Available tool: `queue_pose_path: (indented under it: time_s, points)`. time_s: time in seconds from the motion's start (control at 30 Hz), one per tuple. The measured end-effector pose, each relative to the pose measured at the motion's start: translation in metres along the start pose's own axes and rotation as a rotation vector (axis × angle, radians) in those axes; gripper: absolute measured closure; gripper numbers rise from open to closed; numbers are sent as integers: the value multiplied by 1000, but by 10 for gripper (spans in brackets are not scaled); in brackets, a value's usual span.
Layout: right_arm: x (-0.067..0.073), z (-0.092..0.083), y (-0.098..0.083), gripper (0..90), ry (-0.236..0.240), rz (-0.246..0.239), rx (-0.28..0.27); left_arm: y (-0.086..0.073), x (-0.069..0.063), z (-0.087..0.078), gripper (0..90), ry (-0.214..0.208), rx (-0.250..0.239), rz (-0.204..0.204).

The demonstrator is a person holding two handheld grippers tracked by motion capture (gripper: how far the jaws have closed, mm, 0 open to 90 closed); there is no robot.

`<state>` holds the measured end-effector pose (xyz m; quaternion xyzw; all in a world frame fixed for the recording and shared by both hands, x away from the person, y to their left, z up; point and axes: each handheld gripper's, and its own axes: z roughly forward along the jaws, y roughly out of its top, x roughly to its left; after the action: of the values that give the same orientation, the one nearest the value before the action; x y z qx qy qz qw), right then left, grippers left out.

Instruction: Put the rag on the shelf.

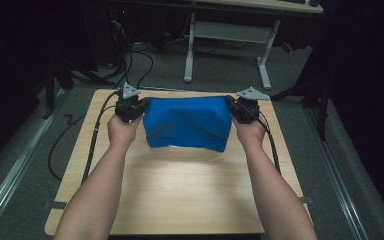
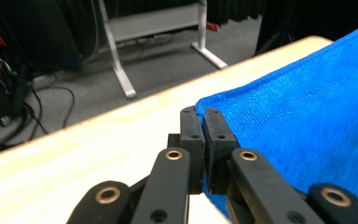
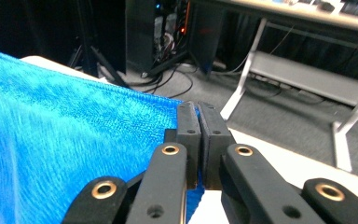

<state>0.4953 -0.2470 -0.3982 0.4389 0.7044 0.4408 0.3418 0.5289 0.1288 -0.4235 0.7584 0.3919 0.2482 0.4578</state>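
A blue towel [image 1: 187, 122] hangs stretched between both grippers above the wooden table [image 1: 180, 185], its lower edge draping down toward the board. My left gripper [image 1: 130, 107] is shut on the towel's upper left corner. In the left gripper view the black jaws pinch the cloth's corner [image 2: 209, 105], with the blue towel [image 2: 307, 121] spreading right. My right gripper [image 1: 241, 107] is shut on the upper right corner. In the right gripper view the towel [image 3: 65, 135] spreads left from the closed jaws [image 3: 196, 109].
Cables [image 1: 92, 145] trail from the grippers over the table's sides. A white-legged desk frame [image 1: 227, 47] stands beyond the far edge on grey carpet. Dark equipment and wires [image 3: 168, 42] sit on the floor behind.
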Motion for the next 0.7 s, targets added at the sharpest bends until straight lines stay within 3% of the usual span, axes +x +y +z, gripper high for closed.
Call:
queue_pose_path:
  time_s: [0.23,0.37,0.7]
  points:
    - [1,6,-30,888,39,43,37,-28,-3,7,883,-51,17,-54]
    - [3,8,-39,888,50,43,52,-35,-8,9,882,-69,27,-46]
    - [8,12,-59,887,47,46,90,-59,-11,16,882,-98,73,-71]
